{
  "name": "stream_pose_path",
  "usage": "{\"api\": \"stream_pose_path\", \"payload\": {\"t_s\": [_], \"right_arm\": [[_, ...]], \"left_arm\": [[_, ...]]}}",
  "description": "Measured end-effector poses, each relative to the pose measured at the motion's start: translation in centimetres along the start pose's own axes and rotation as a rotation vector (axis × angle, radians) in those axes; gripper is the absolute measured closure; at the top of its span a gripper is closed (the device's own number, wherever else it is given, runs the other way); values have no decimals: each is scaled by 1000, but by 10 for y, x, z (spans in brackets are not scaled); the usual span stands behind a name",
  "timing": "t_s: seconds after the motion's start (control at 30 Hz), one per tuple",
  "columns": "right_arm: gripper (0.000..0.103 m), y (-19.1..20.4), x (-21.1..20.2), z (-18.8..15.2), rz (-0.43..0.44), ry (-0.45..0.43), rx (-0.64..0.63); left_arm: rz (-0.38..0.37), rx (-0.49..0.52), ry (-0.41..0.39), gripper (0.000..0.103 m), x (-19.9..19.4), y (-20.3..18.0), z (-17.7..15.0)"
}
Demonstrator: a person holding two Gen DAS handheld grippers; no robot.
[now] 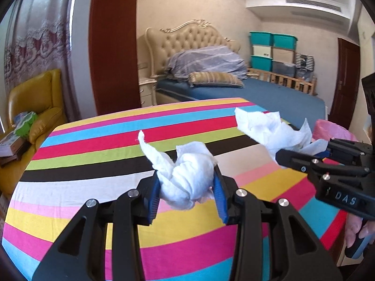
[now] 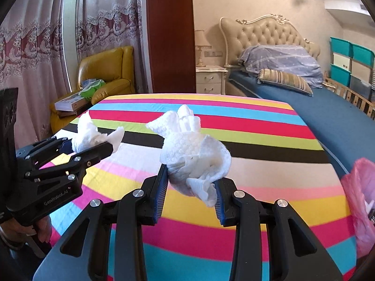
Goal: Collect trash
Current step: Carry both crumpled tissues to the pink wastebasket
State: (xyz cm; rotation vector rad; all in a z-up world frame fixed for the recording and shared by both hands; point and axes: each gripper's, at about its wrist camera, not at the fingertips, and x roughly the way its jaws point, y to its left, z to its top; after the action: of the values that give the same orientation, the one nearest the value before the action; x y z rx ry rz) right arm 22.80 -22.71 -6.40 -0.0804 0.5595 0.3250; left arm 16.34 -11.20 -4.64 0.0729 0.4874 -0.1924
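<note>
Status: collection stage complete as far as visible; disposal outstanding.

Left gripper: jaws set narrow and clamped on a crumpled white tissue. The blue pads press into the wad on both sides, and a twisted tail of it sticks up to the left. The wad is held clear above the striped tablecloth, not resting on it.

Right gripper: likewise narrow, gripping a second crumpled tissue, which bulges above the pads with a loose flap hanging on the right. It too is carried above the cloth. The left wrist view confirms this, with the tool entering from the right and paper spilling out of its tip.

Table: in both views the visible part of the striped cloth carries no further paper or litter. The near edge lies hidden beneath the grippers, so I cannot vouch for that strip.

Receptacle: a pink plastic bag stands just off the right edge of the table, apparently a bin liner; its contents cannot be made out.

Assessment: both pieces are secured and neither has been deposited. Remaining work is to carry each to the pink bag on the right and release. Risk noted: the trailing flaps are light and may snag on the pads at release.
</note>
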Motion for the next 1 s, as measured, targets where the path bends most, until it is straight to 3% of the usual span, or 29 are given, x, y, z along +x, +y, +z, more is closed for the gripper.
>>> {"api": "stream_pose_path", "payload": {"t_s": [0.6,1.0], "right_arm": [[69,-65,-60,-30,-102,-58,104],[69,-139,-108,-50,-236,-78,173]], "left_arm": [[-154,144,8,64,-10,-81,9],[-309,266,7,64,-10,-173,25]]}}
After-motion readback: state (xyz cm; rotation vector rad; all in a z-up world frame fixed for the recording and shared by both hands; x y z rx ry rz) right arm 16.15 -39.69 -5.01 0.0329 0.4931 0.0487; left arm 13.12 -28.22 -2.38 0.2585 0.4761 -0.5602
